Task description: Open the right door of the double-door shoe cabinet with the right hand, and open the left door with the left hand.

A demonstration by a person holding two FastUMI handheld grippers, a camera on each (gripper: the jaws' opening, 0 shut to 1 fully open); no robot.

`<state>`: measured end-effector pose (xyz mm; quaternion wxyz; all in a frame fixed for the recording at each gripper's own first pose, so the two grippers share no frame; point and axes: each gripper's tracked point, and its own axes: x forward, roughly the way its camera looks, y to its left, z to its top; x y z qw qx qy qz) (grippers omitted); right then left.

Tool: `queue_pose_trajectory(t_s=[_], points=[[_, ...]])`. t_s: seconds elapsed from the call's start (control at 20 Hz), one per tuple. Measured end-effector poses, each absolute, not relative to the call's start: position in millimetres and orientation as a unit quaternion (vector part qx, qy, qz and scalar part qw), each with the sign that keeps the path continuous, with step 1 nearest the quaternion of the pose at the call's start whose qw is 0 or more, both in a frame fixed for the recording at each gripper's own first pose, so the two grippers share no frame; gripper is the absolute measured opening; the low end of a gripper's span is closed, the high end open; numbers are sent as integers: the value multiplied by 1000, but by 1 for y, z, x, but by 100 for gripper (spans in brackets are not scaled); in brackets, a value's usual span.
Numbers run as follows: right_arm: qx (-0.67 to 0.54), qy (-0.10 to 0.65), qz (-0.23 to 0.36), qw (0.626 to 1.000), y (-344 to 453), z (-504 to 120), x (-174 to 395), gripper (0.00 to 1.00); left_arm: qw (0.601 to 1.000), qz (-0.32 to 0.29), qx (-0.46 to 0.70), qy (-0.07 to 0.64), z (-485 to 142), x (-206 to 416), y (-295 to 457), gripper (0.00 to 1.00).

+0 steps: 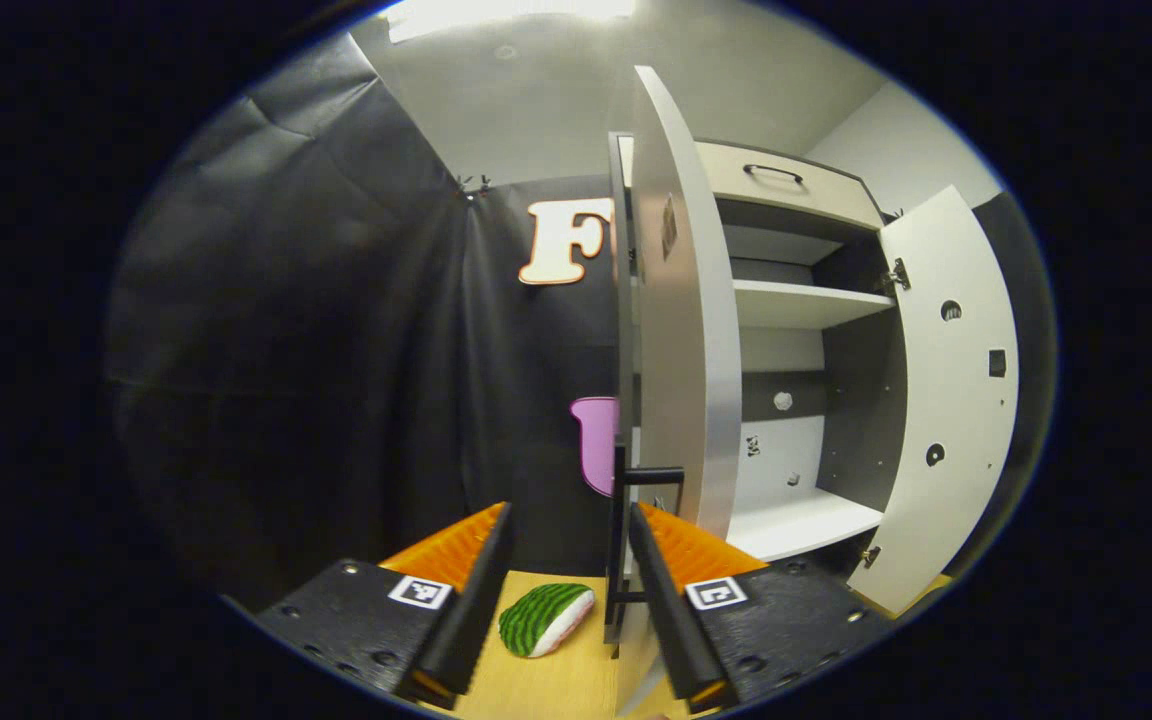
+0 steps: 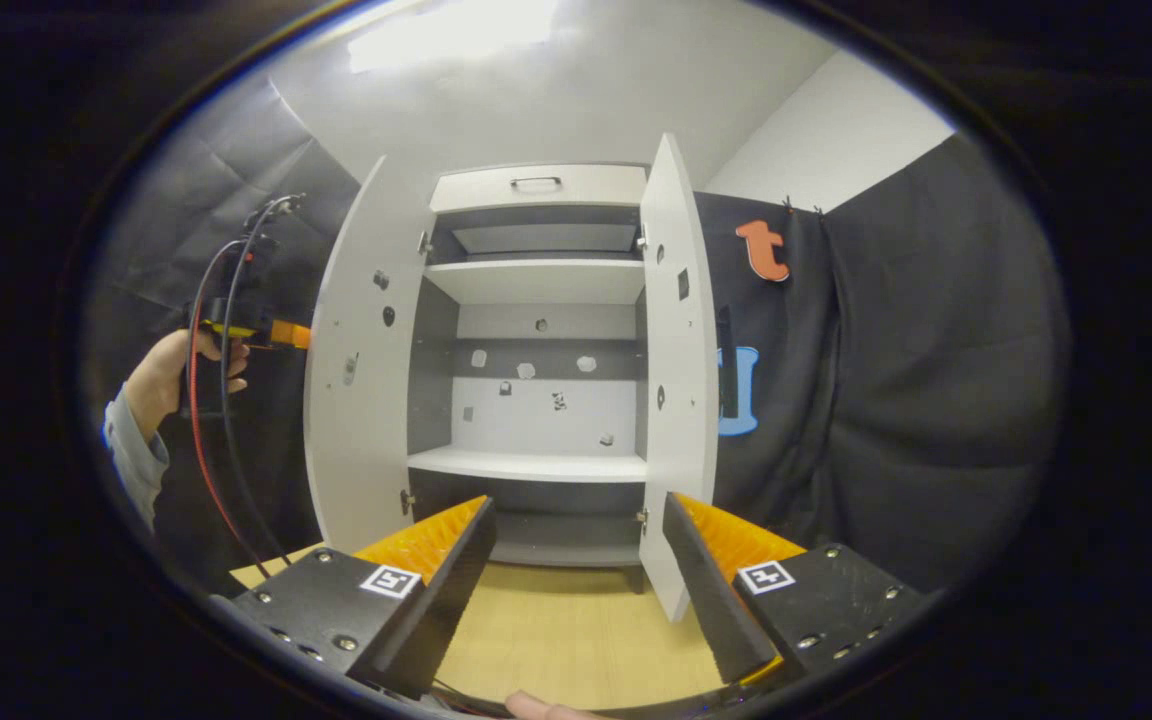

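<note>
Standing wide open: both cabinet doors swung out

Looking at the shoe cabinet (image 2: 536, 400) from the right gripper view, both doors are out. Left door (image 2: 361, 380) stands swung out to the cabinet's left, right door (image 2: 678, 370) swung out to its right, inner faces showing w/ hinge cups and small holes.

Inside the cabinet: upper shelf (image 2: 536, 280) bare, lower shelf (image 2: 531, 465) bare too, nothing stored on either. Back panel carries a few small light marks, too small to tell what they are. Above the opening sits a drawer front (image 2: 541, 187) w/ a handle, closed.

Right gripper (image 2: 576, 575) is spread apart, nothing between the fingers, hanging in front of the cabinet over the wooden table (image 2: 576, 640), clear of the right door.

Left gripper (image 1: 566, 590), in the left gripper view, is also spread. Left door's dark bar handle (image 1: 619, 560) runs upright just inside the finger nearest the cabinet; can't tell if they touch. The other finger stands apart from it, so no pinch. Door edge (image 1: 686, 330) rises right ahead.

On the table beside the cabinet's left door lies a green striped watermelon-slice toy (image 1: 546, 620).

In the right gripper view, a hand (image 2: 171, 375) w/ sleeve holds the left gripper beyond the left door's outer side.
</note>
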<state>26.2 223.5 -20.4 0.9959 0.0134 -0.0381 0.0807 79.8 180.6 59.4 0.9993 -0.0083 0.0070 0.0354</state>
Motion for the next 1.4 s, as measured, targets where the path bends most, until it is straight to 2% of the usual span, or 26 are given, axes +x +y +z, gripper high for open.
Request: queue_pose_trajectory(t_s=[0.1, 0.2, 0.35, 0.4, 0.55, 0.6, 0.65, 0.85, 1.05, 1.1, 1.15, 1.4], points=[[15, -36, 74, 996, 217, -22, 29, 99, 999, 34, -5, -7, 66, 64, 176, 89], [15, -32, 64, 997, 207, -24, 33, 99, 1000, 23, -4, 4, 61, 49, 167, 99], [17, -30, 47, 998, 186, -25, 40, 99, 999, 25, -11, 42, 43, 28, 156, 96], [18, -29, 40, 999, 178, -26, 43, 99, 999, 18, -12, 42, 41, 24, 148, 98], [14, -33, 4, 999, 140, -23, 56, 99, 999, -2, -27, 40, 24, 10, 127, 94], [13, -34, -7, 999, 128, -21, 62, 99, 999, -9, -33, 43, 14, 2, 120, 97], [15, -32, -17, 999, 114, -19, 68, 97, 998, -14, -34, 44, 7, -4, 114, 94], [41, -5, -26, 999, 63, -16, 102, 99, 998, -33, -27, 42, -14, -30, 88, 96], [64, 29, -29, 997, 5, -20, 160, 99, 999, -36, -23, 16, -16, -52, 67, 96], [69, 34, -28, 997, -8, -22, 180, 99, 999, -31, -17, 11, -18, -58, 66, 94], [73, 40, -24, 996, -21, -25, 197, 100, 999, -34, -18, 9, -20, -65, 60, 97], [79, 50, -32, 995, -69, -43, 258, 100, 997, -69, -41, 9, -30, -86, 30, 96]])
